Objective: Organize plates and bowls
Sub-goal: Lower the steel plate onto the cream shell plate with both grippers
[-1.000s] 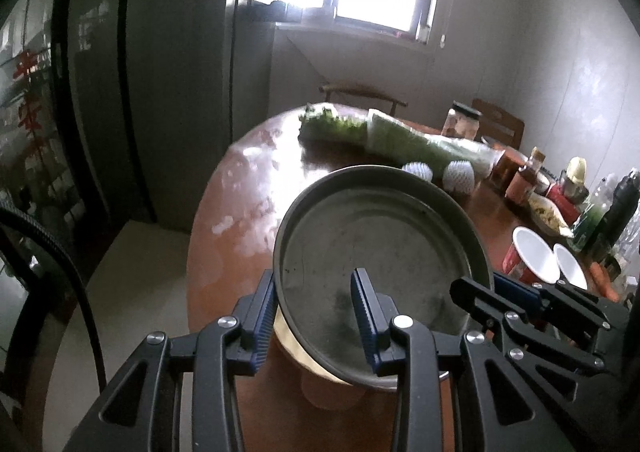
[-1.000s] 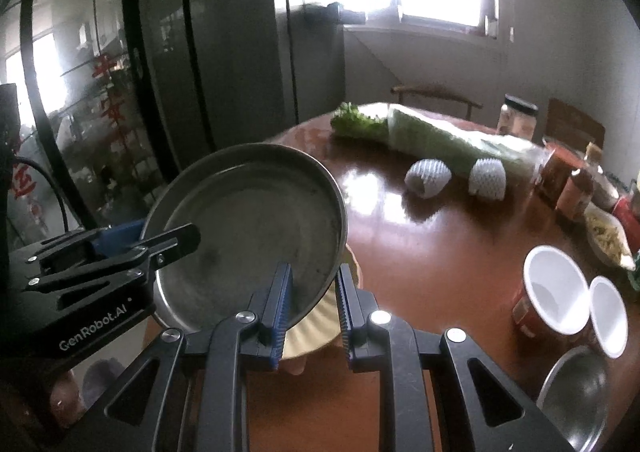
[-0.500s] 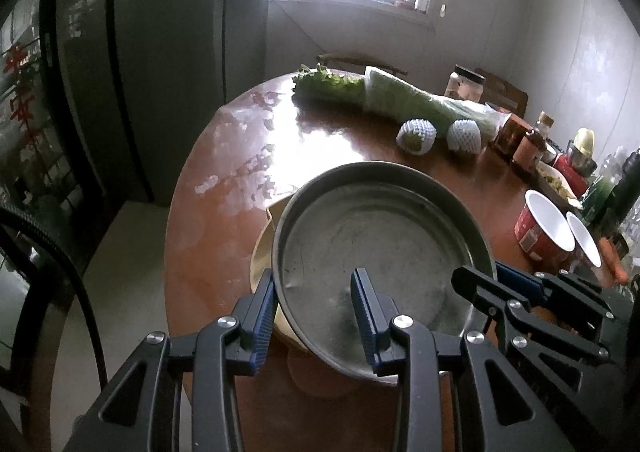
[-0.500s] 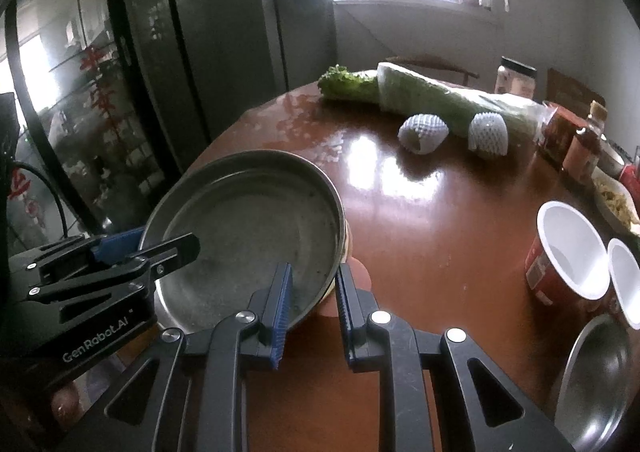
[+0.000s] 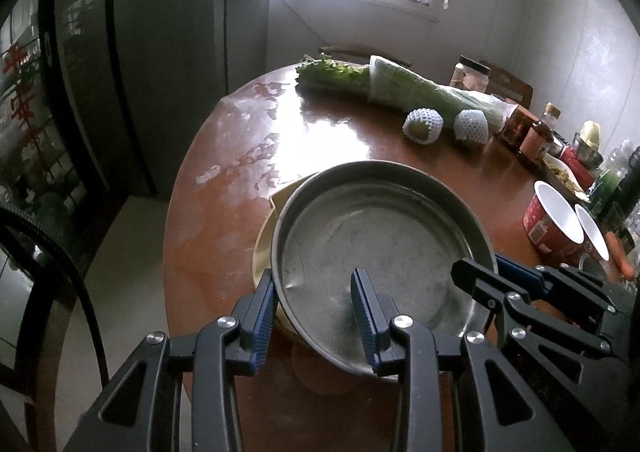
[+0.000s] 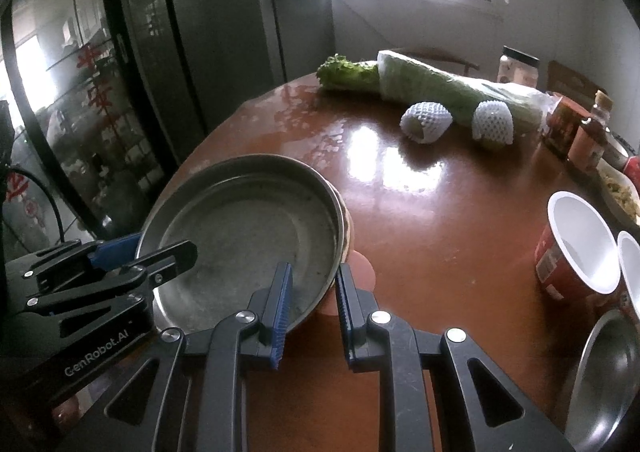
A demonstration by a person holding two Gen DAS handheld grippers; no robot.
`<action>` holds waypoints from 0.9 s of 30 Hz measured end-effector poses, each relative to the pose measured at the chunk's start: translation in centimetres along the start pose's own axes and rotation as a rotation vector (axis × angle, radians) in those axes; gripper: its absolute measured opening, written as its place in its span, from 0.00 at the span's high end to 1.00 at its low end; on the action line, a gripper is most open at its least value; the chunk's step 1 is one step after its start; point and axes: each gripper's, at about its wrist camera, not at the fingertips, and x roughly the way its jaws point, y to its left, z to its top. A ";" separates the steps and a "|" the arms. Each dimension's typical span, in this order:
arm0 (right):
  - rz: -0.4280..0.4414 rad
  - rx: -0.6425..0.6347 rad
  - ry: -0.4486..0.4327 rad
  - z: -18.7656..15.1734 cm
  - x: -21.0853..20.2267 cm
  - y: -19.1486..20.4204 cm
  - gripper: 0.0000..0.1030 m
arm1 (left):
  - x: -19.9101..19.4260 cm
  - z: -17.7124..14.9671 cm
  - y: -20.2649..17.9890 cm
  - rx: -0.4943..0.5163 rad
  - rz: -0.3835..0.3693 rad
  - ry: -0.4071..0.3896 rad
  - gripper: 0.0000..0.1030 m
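A round steel plate lies on a cream plate near the table's front left edge; it also shows in the right wrist view. My left gripper straddles the steel plate's near rim, jaws wide apart, one finger outside and one inside. My right gripper straddles the plate's right rim with its jaws apart. It shows in the left wrist view at the plate's right.
On the brown round table: wrapped cabbage and lettuce, two foam-netted fruits, jars and bottles, two white-lined cups, a steel bowl at front right. A dark fridge stands left.
The steel plate came down from a lifted, tilted pose onto the cream plate. Both grippers lowered with it, and the right gripper's jaws widened.
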 end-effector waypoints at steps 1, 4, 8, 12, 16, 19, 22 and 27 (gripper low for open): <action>-0.001 -0.001 0.001 0.0 0.1 0.0 0.78 | 0.0 0.1 0.0 0.000 0.000 0.000 0.65; 0.000 0.000 0.005 0.1 0.4 0.0 0.78 | 0.1 0.1 0.1 -0.003 -0.003 0.004 0.64; -0.004 -0.002 0.007 0.0 0.6 0.1 0.78 | 0.2 0.1 0.2 -0.010 -0.005 0.005 0.64; -0.001 0.001 0.006 0.0 0.6 0.1 0.78 | 0.2 0.0 0.3 -0.019 -0.012 0.005 0.64; -0.002 0.002 0.006 0.0 0.8 0.1 0.78 | 0.1 0.0 0.5 -0.029 -0.019 0.001 0.64; -0.002 0.006 0.006 0.0 0.9 0.0 0.78 | 0.1 0.0 0.6 -0.031 -0.022 0.001 0.64; -0.004 0.007 0.007 0.0 1.0 0.1 0.78 | 0.0 0.0 0.6 -0.028 -0.023 0.000 0.64; -0.015 0.004 0.008 0.0 1.2 0.1 0.78 | -0.2 0.0 0.8 -0.033 -0.032 -0.002 0.64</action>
